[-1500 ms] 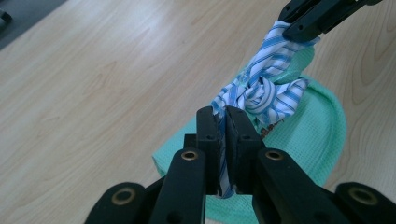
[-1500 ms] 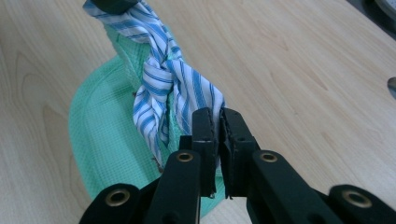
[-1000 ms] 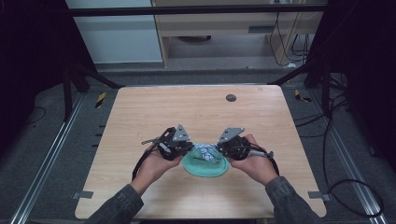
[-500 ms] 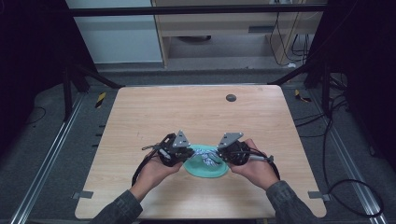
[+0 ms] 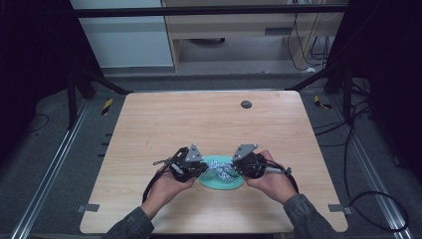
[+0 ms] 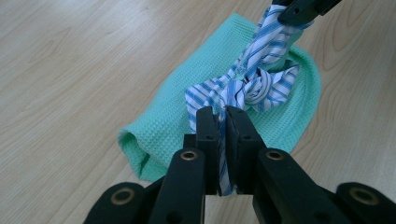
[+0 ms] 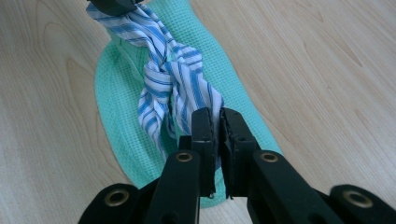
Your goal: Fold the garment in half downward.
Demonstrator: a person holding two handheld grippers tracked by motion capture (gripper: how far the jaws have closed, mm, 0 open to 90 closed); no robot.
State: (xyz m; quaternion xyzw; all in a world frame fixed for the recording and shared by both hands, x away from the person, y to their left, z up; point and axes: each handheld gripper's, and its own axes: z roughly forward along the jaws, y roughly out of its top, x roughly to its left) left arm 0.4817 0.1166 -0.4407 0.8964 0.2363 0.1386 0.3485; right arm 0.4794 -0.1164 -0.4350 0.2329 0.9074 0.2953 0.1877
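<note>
Pale wood table [image 5: 209,124], bare apart from a small dark round thing near its far edge [image 5: 246,104]; no containers on it. Near the front edge lies a mint-green waffle-weave cloth [image 6: 168,126], folded or rolled into an oval, flat on the wood. On top of it sits a blue-and-white striped fabric strip [image 7: 173,79] with one overhand knot at mid-length. Left hand-held gripper [image 6: 222,122] is pressed together on one tail of the strip, right hand-held gripper [image 7: 216,122] pinching the other tail, each tail taut from knot to jaws. Change since a second ago: both hands have dropped slightly toward the front edge and drawn apart, so the green cloth shows between them in the high view where they were bunched over it. Reads as the knot being cinched by pulling the tails outward; probably near tight, knot looks compact but loops aren't fully closed.
</note>
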